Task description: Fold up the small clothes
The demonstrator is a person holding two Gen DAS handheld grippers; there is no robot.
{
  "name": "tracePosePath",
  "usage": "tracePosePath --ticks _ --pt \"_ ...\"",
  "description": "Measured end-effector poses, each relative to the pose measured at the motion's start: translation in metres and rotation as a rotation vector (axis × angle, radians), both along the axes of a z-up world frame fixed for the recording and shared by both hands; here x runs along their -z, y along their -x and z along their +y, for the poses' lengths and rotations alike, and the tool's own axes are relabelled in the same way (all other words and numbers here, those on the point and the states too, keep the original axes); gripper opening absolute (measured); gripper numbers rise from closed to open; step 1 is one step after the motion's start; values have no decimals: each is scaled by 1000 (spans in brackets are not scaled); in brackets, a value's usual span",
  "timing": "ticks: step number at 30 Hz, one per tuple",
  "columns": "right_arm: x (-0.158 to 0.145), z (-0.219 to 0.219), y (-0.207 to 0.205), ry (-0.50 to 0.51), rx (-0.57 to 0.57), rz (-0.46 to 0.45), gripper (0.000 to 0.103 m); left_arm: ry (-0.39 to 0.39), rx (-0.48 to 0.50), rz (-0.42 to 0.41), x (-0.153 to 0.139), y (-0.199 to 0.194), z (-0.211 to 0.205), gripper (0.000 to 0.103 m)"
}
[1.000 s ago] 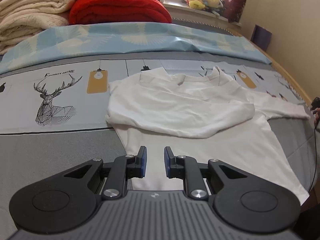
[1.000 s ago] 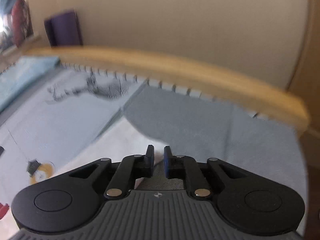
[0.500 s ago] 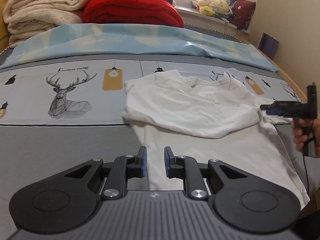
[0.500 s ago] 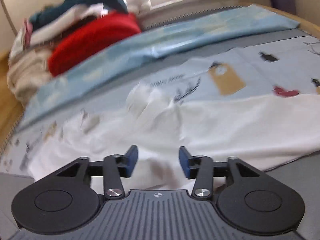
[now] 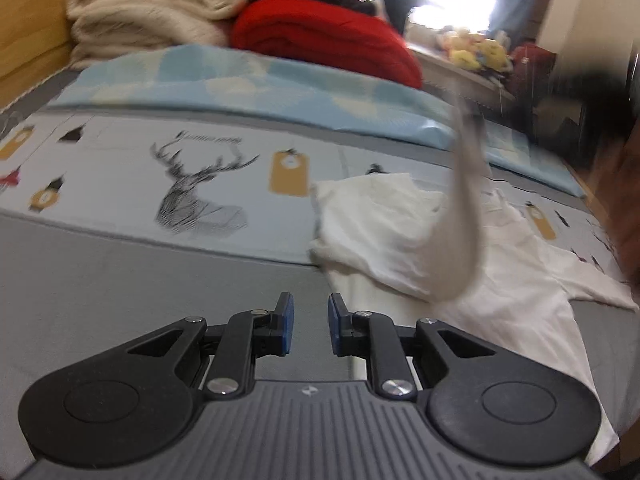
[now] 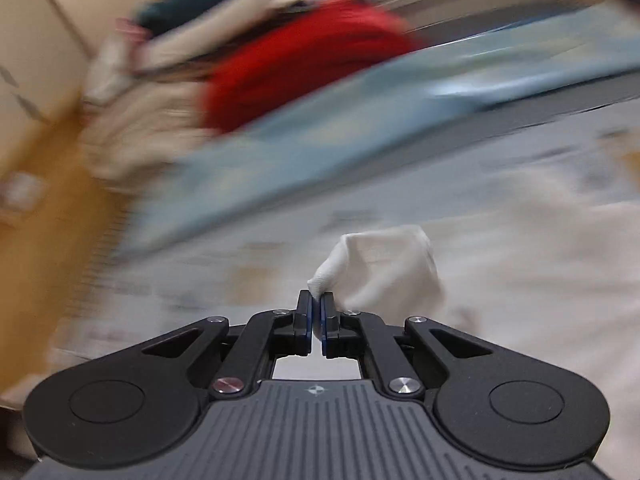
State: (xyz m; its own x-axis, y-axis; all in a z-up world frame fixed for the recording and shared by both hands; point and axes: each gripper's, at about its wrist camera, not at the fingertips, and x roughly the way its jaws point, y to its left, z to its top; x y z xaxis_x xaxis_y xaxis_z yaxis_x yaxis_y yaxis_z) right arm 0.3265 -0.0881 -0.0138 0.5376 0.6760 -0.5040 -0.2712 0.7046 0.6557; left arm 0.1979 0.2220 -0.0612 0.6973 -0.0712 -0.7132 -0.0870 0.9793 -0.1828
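Cloth of the white T-shirt [image 6: 384,272] sits pinched in the closed right gripper [image 6: 316,308], lifted off the bed sheet [image 5: 120,184], while the left gripper [image 5: 310,312] hangs parted and empty.

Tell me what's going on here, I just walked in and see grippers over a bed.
A person is folding a white T-shirt on the bed with two handheld grippers. The right claw is shut on a sleeve and carries it raised over the shirt; the view is blurred by motion. The left claw is open, holding nothing, near the shirt's lower edge. One sleeve already lies folded across the chest.
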Motion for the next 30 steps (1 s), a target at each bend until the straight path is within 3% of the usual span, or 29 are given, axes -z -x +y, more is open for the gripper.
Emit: tracePosePath --ticks 2,3,4,6,9,11,16,20,23,26,28,30 --pt "-40 53 6 -166 -183 -4 9 22 -28 13 2 2 11 20" --pt "-55 69 9 -224 -255 -1 16 27 -36 16 2 2 14 20" --pt "-70 79 14 -264 -304 -7 22 29 -43 16 1 4 18 20" --pt "-91 77 25 -250 -311 -47 42 26 -52 9 -1 7 23 20" --pt "-98 27 41 -196 -237 -94 44 14 -83 12 0 9 35 23" --pt "-86 -26 55 -98 -127 -106 44 31 -129 34 5 7 49 26" --pt "-33 -170 109 154 172 -34 46 157 -333 155 42 -11 116 27" --pt "5 -252 158 343 364 22 46 230 -490 185 72 -15 168 27" --pt "29 -290 191 352 489 62 46 224 -546 132 75 -18 184 27" --pt "38 -308 202 254 562 139 45 270 -573 68 70 -27 186 27" --pt "35 -315 205 228 607 108 45 296 -598 114 74 -40 182 29" --pt "36 -317 205 259 611 106 45 237 -639 212 83 -56 176 31"
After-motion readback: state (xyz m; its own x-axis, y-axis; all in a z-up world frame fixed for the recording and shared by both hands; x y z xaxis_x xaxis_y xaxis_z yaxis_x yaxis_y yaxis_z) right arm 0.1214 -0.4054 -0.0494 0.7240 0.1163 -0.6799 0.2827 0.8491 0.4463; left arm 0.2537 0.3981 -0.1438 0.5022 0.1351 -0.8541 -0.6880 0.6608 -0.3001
